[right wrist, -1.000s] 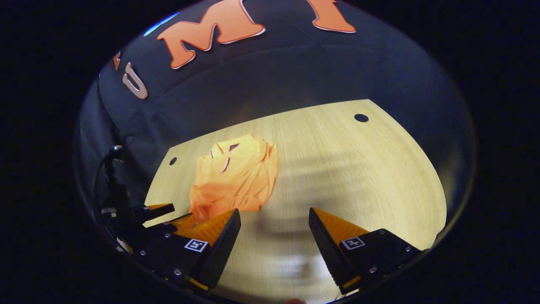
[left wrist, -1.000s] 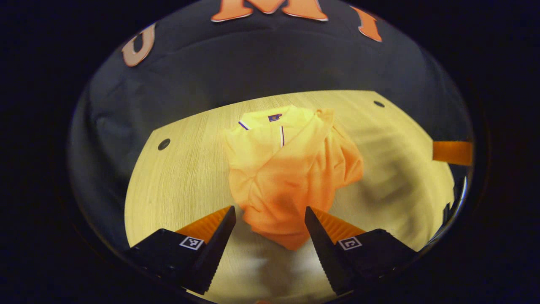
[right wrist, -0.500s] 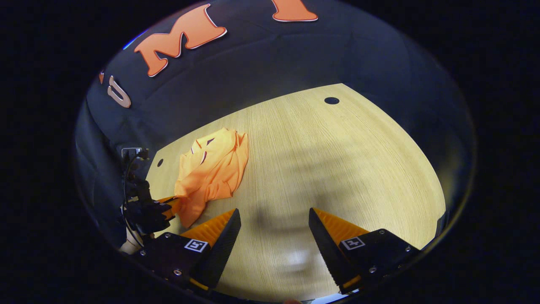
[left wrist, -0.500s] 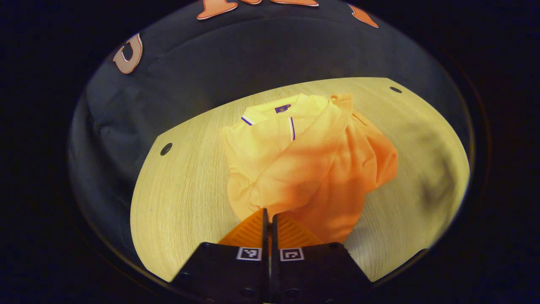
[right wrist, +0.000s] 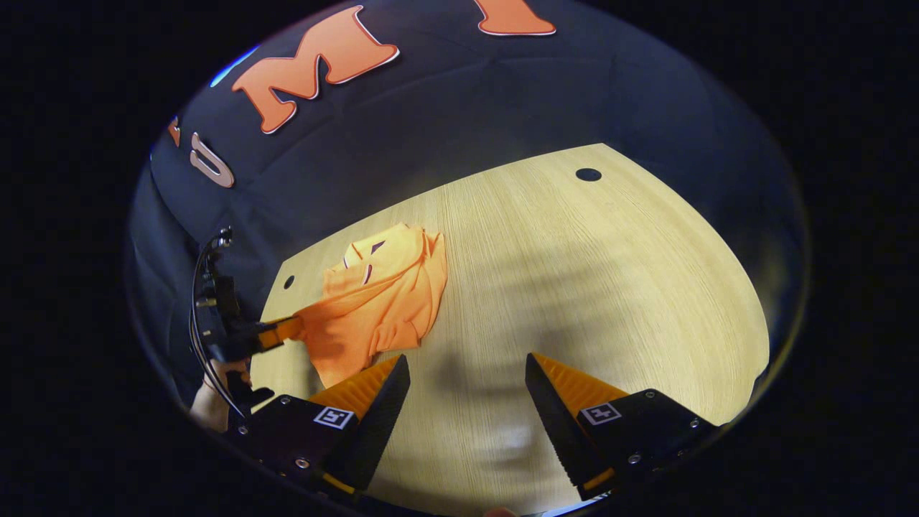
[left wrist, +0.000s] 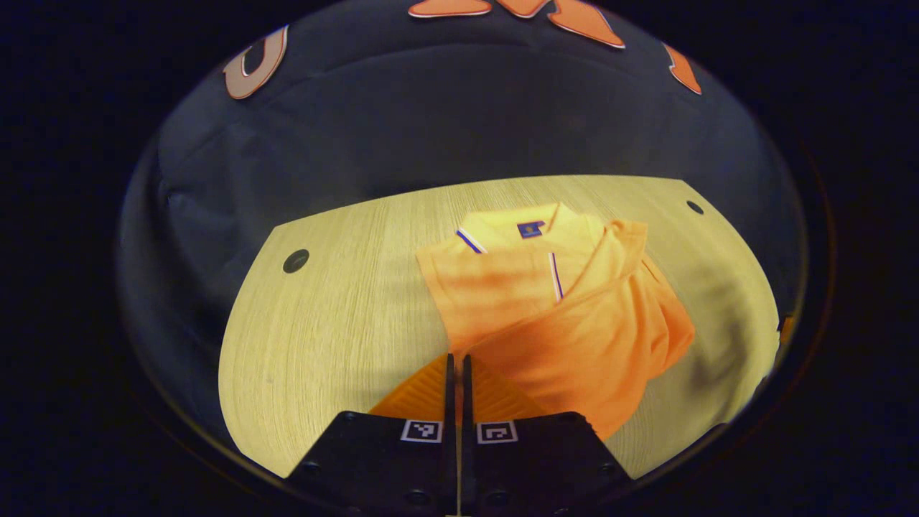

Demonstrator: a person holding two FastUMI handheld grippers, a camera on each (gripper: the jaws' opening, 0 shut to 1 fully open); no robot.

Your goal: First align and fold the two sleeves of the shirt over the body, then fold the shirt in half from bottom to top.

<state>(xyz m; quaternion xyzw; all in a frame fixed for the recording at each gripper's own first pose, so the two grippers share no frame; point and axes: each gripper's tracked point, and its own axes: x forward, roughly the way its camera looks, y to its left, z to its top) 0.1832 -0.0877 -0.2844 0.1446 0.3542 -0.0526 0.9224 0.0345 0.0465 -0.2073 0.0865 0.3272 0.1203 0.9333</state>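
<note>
- shirt [left wrist: 567, 316]: an orange polo, lying crumpled on the pale wooden table [left wrist: 330, 323], not spread flat; in the left gripper view its collar, with thin dark-and-white stripes and a small dark tag inside, sits at the far end, and the body bunches in folds toward the near right.
- left gripper [left wrist: 456, 380]: its jaws are clenched together at the bottom of the left gripper view, with the near edge of the shirt cloth running right up to the tips; both fingers appear to pinch that edge.
- in the right gripper view the same left gripper [right wrist: 276, 332] shows at the far left, with a hand below it, and a stretch of the shirt [right wrist: 380, 305] is drawn taut from the bundle to its tip, lifted a little off the table.
- right gripper [right wrist: 467, 388]: its jaws stand released, wide apart, over bare table [right wrist: 610, 287] with nothing between them; the shirt lies just beyond and left of its left finger, and i cannot tell whether cloth and finger touch.
- the shirt sits toward the left part of the table in the right gripper view, near a small dark round hole [right wrist: 288, 282]; another hole [right wrist: 588, 174] lies well apart at the far right.
- soft shadows fall across the wood in front of the right gripper.
</note>
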